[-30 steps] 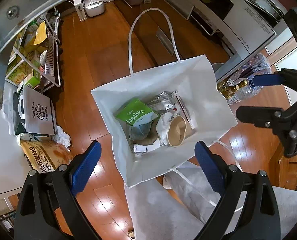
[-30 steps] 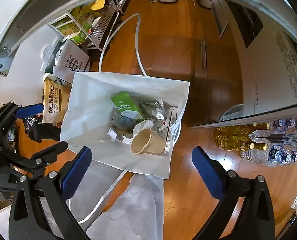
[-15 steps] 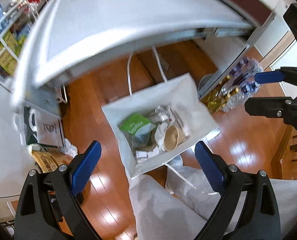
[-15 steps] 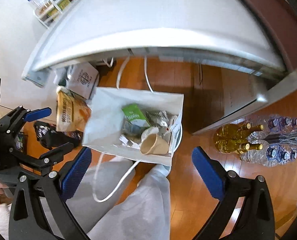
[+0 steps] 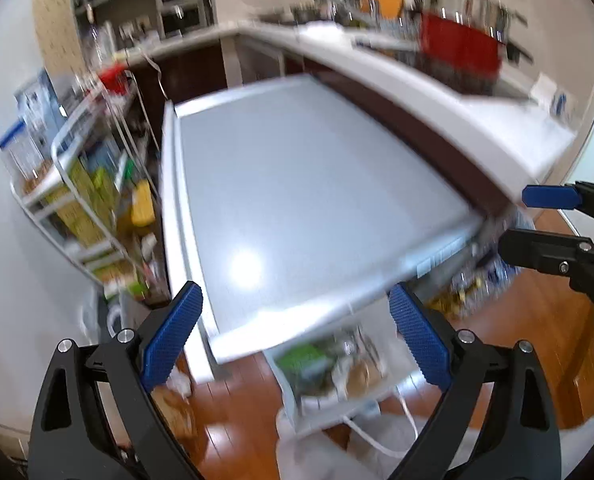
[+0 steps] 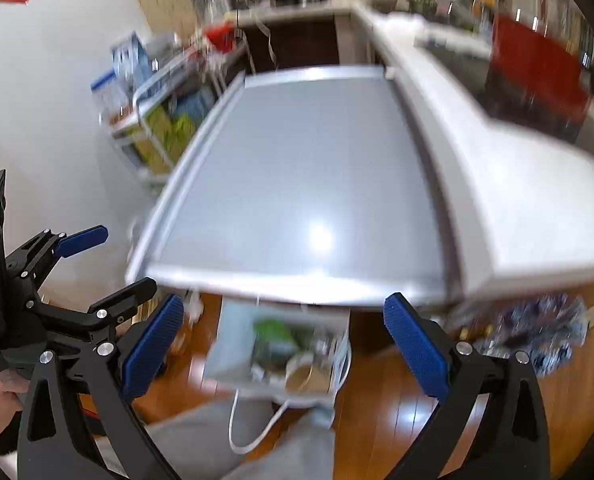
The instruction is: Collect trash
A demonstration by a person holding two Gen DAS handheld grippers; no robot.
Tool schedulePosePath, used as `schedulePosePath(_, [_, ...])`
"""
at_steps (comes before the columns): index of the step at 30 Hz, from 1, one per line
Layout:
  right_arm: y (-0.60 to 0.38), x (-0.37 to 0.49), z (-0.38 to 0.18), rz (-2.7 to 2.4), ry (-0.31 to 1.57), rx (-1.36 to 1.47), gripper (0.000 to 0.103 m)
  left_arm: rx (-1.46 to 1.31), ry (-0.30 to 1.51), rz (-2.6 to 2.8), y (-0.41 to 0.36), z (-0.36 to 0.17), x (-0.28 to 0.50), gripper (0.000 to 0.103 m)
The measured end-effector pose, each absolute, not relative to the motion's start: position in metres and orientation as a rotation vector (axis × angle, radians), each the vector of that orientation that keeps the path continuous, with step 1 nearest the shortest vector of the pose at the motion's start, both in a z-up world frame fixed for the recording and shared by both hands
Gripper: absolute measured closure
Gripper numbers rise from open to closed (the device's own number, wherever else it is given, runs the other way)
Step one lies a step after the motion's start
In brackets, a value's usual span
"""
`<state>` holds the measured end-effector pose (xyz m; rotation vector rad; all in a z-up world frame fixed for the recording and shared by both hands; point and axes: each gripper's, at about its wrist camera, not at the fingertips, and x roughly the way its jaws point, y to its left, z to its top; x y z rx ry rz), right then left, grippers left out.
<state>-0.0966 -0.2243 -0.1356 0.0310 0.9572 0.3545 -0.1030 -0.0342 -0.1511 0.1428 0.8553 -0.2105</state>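
A white paper bag (image 5: 337, 372) full of trash stands on the wooden floor below a grey table; it also shows in the right wrist view (image 6: 277, 348). A green packet (image 6: 275, 338) and a tan paper cup (image 6: 309, 374) lie inside it. My left gripper (image 5: 297, 340) is open and empty, raised above the table's near edge. My right gripper (image 6: 283, 346) is open and empty, level with it. Each gripper shows in the other's view: the right one (image 5: 553, 216), the left one (image 6: 93, 264). Both views are blurred.
The grey table top (image 5: 297, 200) fills the middle. A white kitchen counter (image 6: 517, 184) with a red pot (image 6: 537, 64) runs on the right. A wire rack of groceries (image 5: 85, 200) stands left. Bottles (image 6: 537, 332) sit on the floor at right. My grey-trousered legs (image 6: 257, 440) are below.
Both grippers have risen and tilted up from above the bag to table height. The bag has slid to the bottom of both views; the table top now fills them.
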Motion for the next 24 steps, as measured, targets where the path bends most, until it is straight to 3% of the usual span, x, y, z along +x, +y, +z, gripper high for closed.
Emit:
schedulePosePath(12, [-0.226,-0.048,-0.023,0.274,0.604,0.061,0.004,0.1,0.517,-0.141,-0.026,-0.039,-0.058,0.007])
schedulePosePath(14, [-0.225,-0.046,-0.009,0.252,0.564,0.052,0.004,0.1,0.48,-0.135,-0.026,-0.025,-0.053,0.002])
schedulePosePath(24, [-0.216,-0.025,0.041,0.183,0.444,0.005,0.004,0.075,0.389,-0.103,-0.021,0.015,-0.028,0.002])
